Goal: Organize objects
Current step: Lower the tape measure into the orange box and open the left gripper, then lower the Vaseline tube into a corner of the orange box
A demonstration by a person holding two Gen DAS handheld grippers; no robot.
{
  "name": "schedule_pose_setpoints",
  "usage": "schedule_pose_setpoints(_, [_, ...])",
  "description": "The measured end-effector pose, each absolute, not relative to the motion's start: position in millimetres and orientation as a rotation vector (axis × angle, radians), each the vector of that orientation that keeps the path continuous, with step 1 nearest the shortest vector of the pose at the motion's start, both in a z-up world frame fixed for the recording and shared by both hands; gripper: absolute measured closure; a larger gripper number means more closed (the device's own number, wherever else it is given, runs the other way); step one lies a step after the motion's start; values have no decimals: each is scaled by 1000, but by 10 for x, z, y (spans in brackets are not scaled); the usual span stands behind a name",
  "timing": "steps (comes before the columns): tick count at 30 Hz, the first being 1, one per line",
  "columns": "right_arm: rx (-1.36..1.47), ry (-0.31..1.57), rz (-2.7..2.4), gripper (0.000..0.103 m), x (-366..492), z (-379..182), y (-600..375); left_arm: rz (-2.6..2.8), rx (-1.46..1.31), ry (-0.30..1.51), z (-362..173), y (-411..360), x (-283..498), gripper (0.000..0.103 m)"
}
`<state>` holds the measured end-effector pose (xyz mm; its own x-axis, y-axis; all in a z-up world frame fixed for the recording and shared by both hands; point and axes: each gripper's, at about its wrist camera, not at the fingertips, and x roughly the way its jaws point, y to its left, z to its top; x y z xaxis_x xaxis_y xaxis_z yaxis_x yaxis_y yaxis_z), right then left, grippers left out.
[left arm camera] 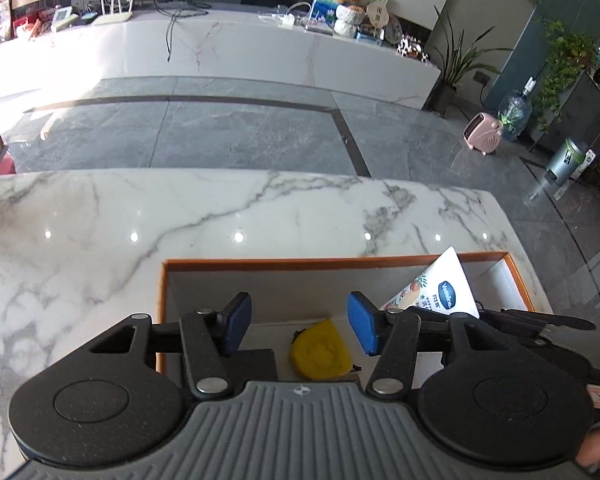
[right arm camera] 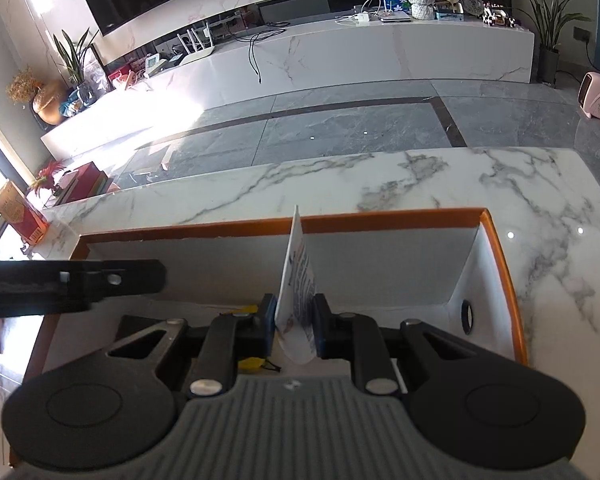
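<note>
My left hand-held gripper (left arm camera: 298, 322) hangs with jaws apart, nothing between them, over the orange-rimmed box (left arm camera: 340, 263) on the marble worktop (left arm camera: 100, 220). A yellow tape measure (left arm camera: 320, 354) lies in the box. My right hand-held gripper (right arm camera: 296, 326) is clamped on a white Vaseline tube (right arm camera: 298, 280) above the box.

Two tools are counted: the left tool (left arm camera: 298, 322) and the right tool (right arm camera: 294, 330). One orange-rimmed box (left arm camera: 320, 263), one yellow tape measure (left arm camera: 320, 352) and one white tube (left arm camera: 436, 288) are seen on one tabletop (left arm camera: 100, 216).
</note>
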<state>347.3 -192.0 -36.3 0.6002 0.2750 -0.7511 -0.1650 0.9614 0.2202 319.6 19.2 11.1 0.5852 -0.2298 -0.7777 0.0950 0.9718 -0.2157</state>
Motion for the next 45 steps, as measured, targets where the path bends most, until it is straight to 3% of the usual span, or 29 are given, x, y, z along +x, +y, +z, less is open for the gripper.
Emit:
schedule_pose_setpoints(9, [96,961,254,83,3523,-474,-1645,-57,-234,844,131,774,2901,44])
schedule_pose_setpoints(13, [111,992,270,83,3524,-464,-1540,-90,-331,856,26,942,2858,51])
schedule_pose_setpoints(23, [-123,833,417,84,3311,44,-1145,-178,-304,848,-133,963,2806,68])
schedule_pose_setpoints(31, [-339,755,627,85,3334,-64,-591,-248,-318,873,-263,1041,2783,79])
schedule_pose_setpoints(45, [-548,680,847,85,3469,-145,-571,-312,-356,884,-294,1130,2791,79])
